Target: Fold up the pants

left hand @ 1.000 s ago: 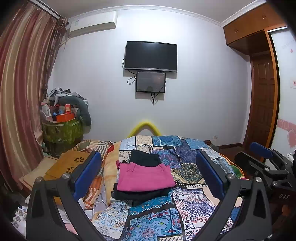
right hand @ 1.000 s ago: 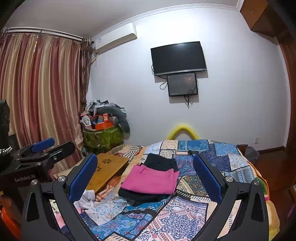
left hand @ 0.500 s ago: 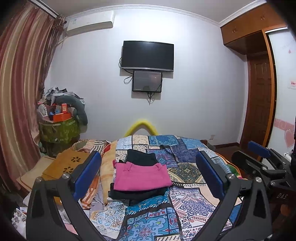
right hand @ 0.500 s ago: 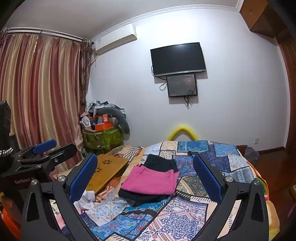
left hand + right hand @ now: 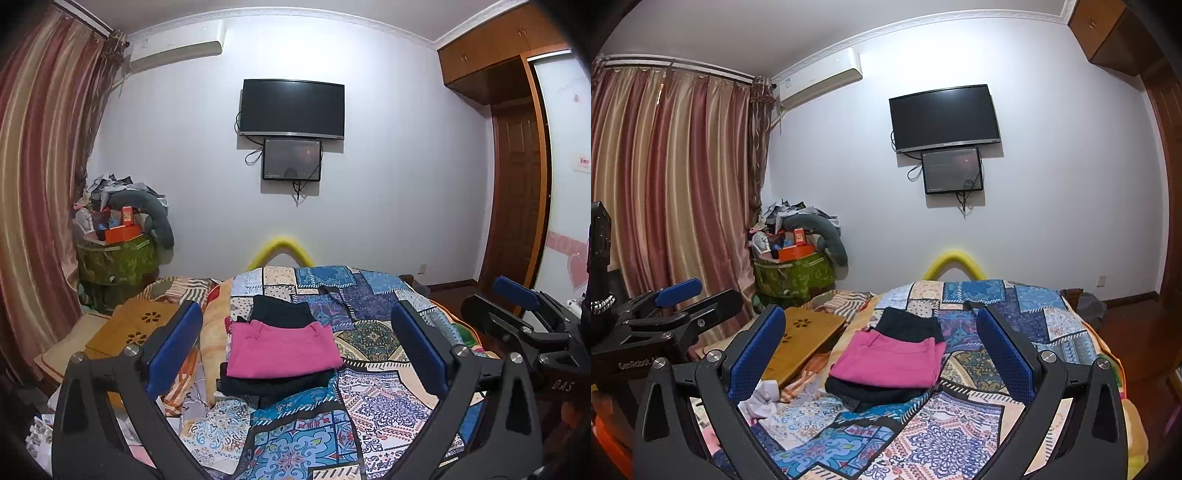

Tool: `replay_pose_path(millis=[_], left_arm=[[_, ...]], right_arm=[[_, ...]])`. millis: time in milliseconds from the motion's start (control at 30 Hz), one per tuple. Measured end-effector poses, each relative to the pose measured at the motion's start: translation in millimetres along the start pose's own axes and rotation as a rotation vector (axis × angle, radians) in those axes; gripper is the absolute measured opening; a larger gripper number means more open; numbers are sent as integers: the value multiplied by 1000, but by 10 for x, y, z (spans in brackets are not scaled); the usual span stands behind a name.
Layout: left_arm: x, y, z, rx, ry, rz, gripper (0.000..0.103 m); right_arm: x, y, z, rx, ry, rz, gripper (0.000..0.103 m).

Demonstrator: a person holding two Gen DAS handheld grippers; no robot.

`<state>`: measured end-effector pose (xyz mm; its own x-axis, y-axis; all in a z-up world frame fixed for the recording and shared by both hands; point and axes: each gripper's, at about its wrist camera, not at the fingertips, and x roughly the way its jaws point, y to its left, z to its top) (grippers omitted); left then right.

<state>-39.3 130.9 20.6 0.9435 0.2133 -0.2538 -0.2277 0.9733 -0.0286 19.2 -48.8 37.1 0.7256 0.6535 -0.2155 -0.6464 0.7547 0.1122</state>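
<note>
Folded pink pants (image 5: 280, 349) (image 5: 892, 360) lie on top of a folded black garment (image 5: 275, 387) (image 5: 871, 393) on the patchwork bedspread (image 5: 369, 398) (image 5: 964, 428). Another folded black piece (image 5: 280, 312) (image 5: 908, 325) sits just behind them. My left gripper (image 5: 295, 349) is open, held above the near end of the bed, well short of the stack. My right gripper (image 5: 881, 354) is open too, with nothing between its blue pads. Each gripper appears at the edge of the other's view: right gripper (image 5: 524, 325), left gripper (image 5: 672, 314).
A wooden lap tray (image 5: 136, 328) (image 5: 803, 339) lies left of the stack on striped bedding. A cluttered green stand (image 5: 114, 258) (image 5: 794, 273) and curtains (image 5: 665, 184) fill the left. A TV (image 5: 291, 109) hangs on the far wall; a wooden door (image 5: 517, 199) is at right.
Both views have drifted slightly; the left wrist view swung a little so the stack sits further left. The pants stack is unmoved and both grippers stay open.
</note>
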Motion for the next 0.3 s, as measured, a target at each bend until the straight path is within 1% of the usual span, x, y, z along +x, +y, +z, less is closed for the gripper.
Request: replay_pose_path(millis=[300], left_arm=[[70,-6,-22,-1,17,-15,103]], right_arm=[[29,-36,-14,9,11,-6,103]])
